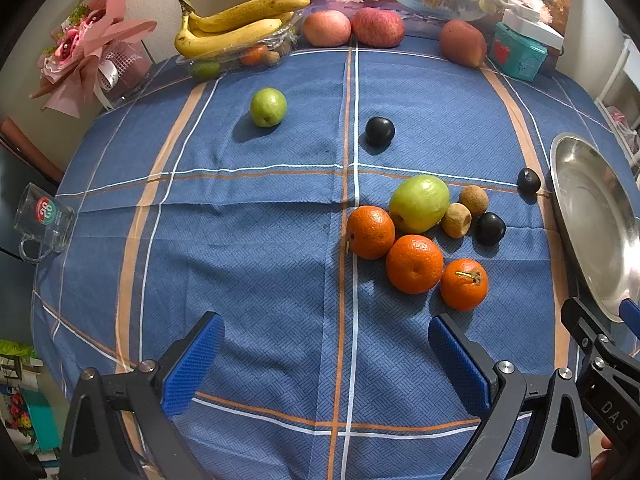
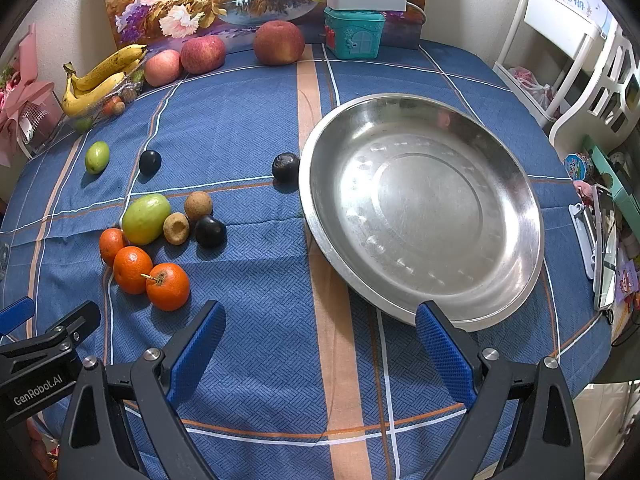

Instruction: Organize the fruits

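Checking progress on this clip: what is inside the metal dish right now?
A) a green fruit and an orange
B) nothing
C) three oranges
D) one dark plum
B: the metal dish shows only bare steel, while the three oranges and the green fruit lie on the cloth to its left, and the nearest dark plum sits just outside its rim.

Left hand-held gripper (image 1: 326, 360) gapes wide — three oranges (image 1: 414, 264) lie just beyond.
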{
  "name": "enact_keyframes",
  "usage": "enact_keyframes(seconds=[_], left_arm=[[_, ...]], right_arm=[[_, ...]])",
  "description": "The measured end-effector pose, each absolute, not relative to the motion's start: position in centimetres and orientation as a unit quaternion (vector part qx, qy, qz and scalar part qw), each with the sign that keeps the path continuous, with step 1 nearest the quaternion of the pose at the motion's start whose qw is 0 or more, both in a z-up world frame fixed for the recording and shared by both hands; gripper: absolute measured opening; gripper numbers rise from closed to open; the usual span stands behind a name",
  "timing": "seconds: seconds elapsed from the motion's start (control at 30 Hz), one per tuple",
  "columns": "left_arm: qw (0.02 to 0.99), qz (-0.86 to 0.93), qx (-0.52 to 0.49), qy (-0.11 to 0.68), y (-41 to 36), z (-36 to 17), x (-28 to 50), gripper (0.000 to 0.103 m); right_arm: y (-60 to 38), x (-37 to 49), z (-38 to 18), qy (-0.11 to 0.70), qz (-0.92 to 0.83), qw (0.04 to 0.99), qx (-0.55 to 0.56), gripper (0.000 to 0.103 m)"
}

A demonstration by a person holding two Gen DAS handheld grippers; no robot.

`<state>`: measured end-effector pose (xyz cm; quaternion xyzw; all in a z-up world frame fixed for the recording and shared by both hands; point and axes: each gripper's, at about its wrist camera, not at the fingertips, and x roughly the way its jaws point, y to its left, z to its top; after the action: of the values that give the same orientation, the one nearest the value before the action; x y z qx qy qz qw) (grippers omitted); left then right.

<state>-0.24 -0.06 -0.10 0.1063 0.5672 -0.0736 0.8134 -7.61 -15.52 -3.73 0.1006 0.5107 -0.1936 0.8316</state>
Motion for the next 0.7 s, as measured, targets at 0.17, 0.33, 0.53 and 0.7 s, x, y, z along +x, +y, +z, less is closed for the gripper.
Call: enact_keyframes(seconds=[0.17,0.33,0.53,0.7], left_arm=[[0.82,-0.064,0.117,0.556,0.1,0.3,0.2,0.103],[0.824,-0.065,0.081,0.557,0.9,0.6,2.1,0.103],[0.82,-0.061,0.052,0.567,1.8,0.3,4.4,0.103],[0.797,-0.085,0.041,0.597,1.1,-0.8,5.5,0.103]], right_arm=[[-15.4,-7.5,-3.8,0.513,-0.191,0.831,0.1,0.096],[-14.8,-7.2,-4.1,0.519,-0.174,0.831,0.096,0.096],[-13.3,-5.8,-3.8,0.508,-0.132,0.844,0.109,0.096],[-11.6,-4.2,-4.5,0.519,-0.099,0.842,0.108,0.096]])
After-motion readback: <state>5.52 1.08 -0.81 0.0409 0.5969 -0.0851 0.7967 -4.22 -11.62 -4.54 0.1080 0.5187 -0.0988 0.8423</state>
